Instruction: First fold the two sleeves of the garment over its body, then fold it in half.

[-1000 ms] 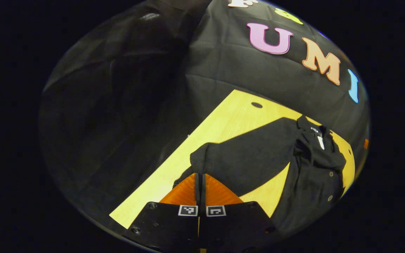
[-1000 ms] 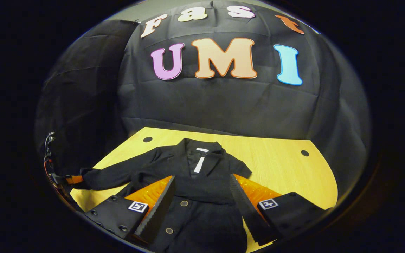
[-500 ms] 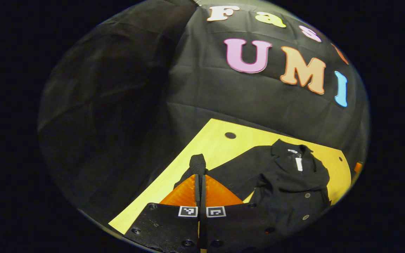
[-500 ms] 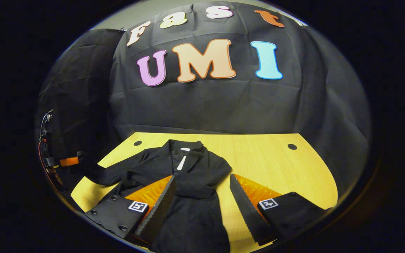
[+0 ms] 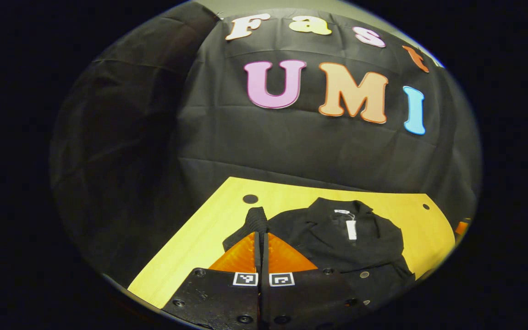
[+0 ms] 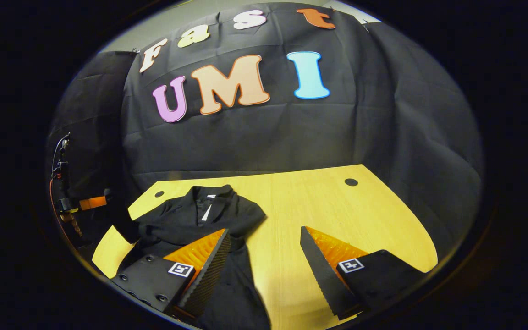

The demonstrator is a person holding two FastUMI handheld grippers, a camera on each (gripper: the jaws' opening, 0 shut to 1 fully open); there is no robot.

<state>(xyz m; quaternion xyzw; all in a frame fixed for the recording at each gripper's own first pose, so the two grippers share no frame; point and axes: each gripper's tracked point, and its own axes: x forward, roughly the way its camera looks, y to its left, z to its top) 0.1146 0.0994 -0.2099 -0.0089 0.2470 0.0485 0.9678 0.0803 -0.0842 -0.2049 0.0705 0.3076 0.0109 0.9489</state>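
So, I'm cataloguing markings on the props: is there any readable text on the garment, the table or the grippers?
White tag at the collar of the garment: too small to read.
Square markers on the left gripper and right gripper: coded patterns, no words.
Table: none.

The left gripper view is looking low across the worktop (image 5: pixel 190 238) toward the wall, the garment (image 5: pixel 337 238) at four o'clock. The right gripper view is facing likewise, sharing the garment (image 6: pixel 186 222) at eight o'clock.
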